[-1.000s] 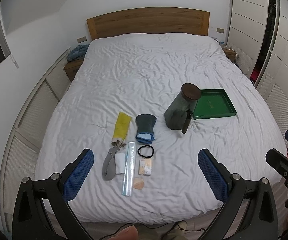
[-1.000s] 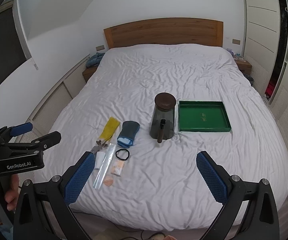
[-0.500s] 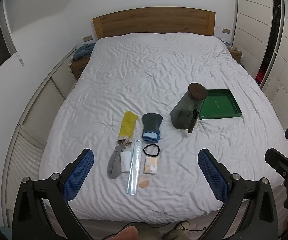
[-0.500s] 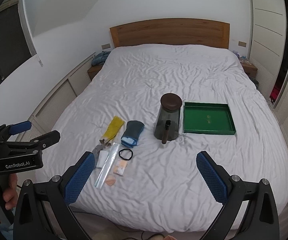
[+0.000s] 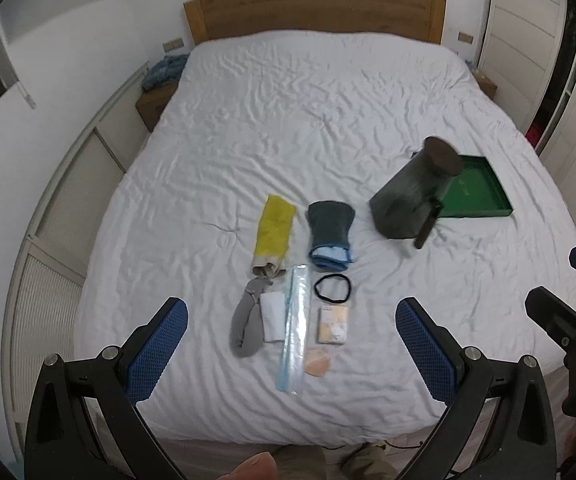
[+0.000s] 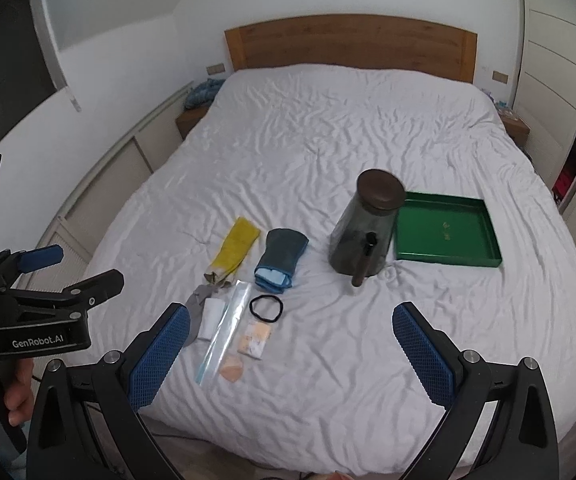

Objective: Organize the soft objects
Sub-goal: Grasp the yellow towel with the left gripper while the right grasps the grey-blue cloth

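Small items lie in a group on the white bed: a yellow cloth, a folded dark grey and blue cloth, a grey sock, a white pad, a clear plastic bag, a black hair band, a small packet and a peach sponge. My left gripper is open and empty, in front of the group. My right gripper is open and empty, further right.
A dark jar with a brown lid stands next to a green tray on the right. A wooden headboard is at the back. Wardrobe doors are on the right.
Both cameras have shifted left and slightly back, so the items and the jar slid rightward in both views. Both grippers stayed open.
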`<action>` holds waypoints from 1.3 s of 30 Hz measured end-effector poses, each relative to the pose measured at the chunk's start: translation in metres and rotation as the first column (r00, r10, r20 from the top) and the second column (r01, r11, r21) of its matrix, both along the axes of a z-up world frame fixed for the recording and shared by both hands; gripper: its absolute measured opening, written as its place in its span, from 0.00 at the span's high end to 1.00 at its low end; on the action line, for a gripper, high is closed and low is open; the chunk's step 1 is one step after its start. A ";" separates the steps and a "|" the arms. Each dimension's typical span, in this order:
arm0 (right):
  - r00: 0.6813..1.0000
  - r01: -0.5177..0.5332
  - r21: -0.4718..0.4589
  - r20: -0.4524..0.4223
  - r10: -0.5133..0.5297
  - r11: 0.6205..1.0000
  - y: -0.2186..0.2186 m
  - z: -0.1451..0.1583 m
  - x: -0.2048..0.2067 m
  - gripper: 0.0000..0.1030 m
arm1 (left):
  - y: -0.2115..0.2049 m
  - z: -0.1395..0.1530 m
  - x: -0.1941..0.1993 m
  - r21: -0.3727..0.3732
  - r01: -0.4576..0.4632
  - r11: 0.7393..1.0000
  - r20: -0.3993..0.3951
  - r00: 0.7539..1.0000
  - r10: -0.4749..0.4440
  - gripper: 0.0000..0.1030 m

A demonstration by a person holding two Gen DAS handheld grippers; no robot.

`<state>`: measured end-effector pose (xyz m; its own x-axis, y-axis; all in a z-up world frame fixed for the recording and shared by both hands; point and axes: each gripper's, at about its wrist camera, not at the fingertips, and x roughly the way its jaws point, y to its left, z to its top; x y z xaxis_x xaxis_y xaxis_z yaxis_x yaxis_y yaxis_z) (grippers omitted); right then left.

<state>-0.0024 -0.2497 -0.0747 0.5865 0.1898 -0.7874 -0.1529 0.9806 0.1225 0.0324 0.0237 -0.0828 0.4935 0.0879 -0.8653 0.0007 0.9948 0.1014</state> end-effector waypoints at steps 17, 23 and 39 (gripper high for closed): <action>0.989 0.053 -0.058 -0.132 -0.061 0.997 0.094 -0.224 0.211 0.00 | 0.089 -0.201 0.169 -0.053 0.036 0.998 -0.159 0.986 -0.044 0.01; 0.980 0.080 -0.066 -0.176 -0.090 0.995 0.110 -0.305 0.272 0.00 | 0.079 -0.276 0.213 -0.019 0.075 0.997 -0.229 0.970 -0.077 0.01; 0.955 0.129 -0.013 -0.268 -0.127 0.992 0.118 -0.422 0.346 0.02 | 0.077 -0.352 0.246 -0.004 0.076 0.997 -0.309 0.948 -0.074 0.16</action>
<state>0.3439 -0.1318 -0.4965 0.3737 0.1306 -0.9183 0.0129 0.9892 0.1459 0.2780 0.1006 -0.4348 0.2076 0.0686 -0.9758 0.1080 0.9898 0.0926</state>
